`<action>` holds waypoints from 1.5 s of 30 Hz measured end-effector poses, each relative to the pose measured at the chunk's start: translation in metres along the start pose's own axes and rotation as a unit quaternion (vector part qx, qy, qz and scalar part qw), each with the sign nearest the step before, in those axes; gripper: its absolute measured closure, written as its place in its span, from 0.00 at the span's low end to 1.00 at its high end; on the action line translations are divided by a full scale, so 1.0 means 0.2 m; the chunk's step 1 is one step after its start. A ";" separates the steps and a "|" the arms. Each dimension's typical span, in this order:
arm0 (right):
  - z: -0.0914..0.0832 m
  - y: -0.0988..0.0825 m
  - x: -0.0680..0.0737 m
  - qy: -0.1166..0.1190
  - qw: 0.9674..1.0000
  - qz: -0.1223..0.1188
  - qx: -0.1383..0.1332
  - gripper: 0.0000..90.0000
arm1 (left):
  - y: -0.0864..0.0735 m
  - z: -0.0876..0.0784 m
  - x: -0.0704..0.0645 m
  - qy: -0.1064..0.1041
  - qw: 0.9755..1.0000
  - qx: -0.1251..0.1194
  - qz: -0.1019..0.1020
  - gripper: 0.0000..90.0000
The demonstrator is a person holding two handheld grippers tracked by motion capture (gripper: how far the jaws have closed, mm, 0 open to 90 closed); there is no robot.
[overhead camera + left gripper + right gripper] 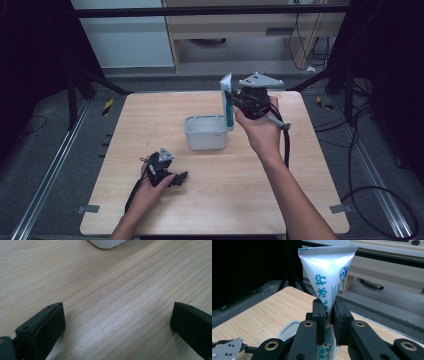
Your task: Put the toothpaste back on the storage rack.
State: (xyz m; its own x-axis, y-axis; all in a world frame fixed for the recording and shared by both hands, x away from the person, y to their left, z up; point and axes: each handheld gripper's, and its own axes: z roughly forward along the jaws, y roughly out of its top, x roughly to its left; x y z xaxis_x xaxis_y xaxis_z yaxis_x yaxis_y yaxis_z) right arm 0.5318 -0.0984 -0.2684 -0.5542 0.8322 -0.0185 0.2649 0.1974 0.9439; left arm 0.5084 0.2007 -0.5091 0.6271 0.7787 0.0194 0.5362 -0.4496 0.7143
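Toothpaste, a white tube (pixel 227 101) with teal lettering, is what I am carrying in my right gripper (pixel 235 100), whose jaws are pressed tight on the tube's middle; in the right gripper view the tube (pixel 325 282) is standing upright with its flat crimped end on top, pinched flat between the pads. I am holding it in the air at the far right corner of the white tub (pixel 206 132), which is sitting in the middle of the wooden table (pixel 150 120), and the tube's lower end is hanging just beside the tub's rim; whether it is touching I cannot tell. My left gripper (pixel 175 178) is resting on the near left part of the table, jaws spread wide with only bare wood between them, well apart from the tub. I am judging this as the carrying step, with the tube going into the tub. The next move is calling for bringing the tube left over the opening, lowering it inside, then spreading the jaws without tipping the tub.
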 end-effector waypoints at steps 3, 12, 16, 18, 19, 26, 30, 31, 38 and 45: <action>0.03 0.02 0.02 0.003 1.000 -0.003 -0.001 0.90 | 0.00 0.00 0.00 0.000 1.000 0.000 0.000 0.00; 0.11 0.05 0.07 0.010 1.000 -0.005 -0.009 0.90 | 0.00 0.00 0.00 0.000 1.000 0.001 0.000 0.00; 0.18 0.03 0.08 0.015 1.000 -0.003 -0.023 0.90 | 0.00 0.00 0.00 0.000 1.000 0.001 0.000 0.00; 0.20 0.03 0.09 0.017 1.000 -0.001 -0.026 0.90 | 0.00 0.00 0.00 0.000 1.000 0.000 0.000 0.00; 0.21 0.03 0.10 0.018 0.999 -0.001 -0.026 0.90 | 0.00 0.00 0.00 0.000 1.000 0.000 0.000 0.00; 0.30 -0.01 0.13 0.016 1.000 -0.008 -0.017 0.90 | 0.00 0.00 0.00 0.000 1.000 0.001 0.001 0.00; 0.34 -0.03 0.14 0.013 1.000 -0.016 -0.006 0.90 | 0.00 0.00 0.00 0.000 1.000 0.001 0.001 0.00; 0.35 -0.03 0.14 0.013 1.000 -0.017 -0.004 0.90 | 0.00 0.00 0.00 0.000 1.000 0.001 0.001 0.00; 0.39 -0.05 0.14 0.011 1.000 -0.014 0.005 0.90 | 0.00 0.00 0.00 0.000 1.000 0.001 0.001 0.00; 0.45 -0.11 0.15 0.010 1.000 -0.009 0.013 0.90 | 0.00 0.00 0.00 -0.001 1.000 0.001 0.000 0.00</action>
State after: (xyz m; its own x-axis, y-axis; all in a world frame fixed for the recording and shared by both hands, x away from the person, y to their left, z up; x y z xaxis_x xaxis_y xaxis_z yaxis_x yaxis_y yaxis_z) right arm 0.5806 -0.0320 -0.3186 -0.5751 0.8176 -0.0274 0.2755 0.2251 0.9346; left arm 0.5084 0.2008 -0.5090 0.6285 0.7776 0.0187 0.5369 -0.4512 0.7129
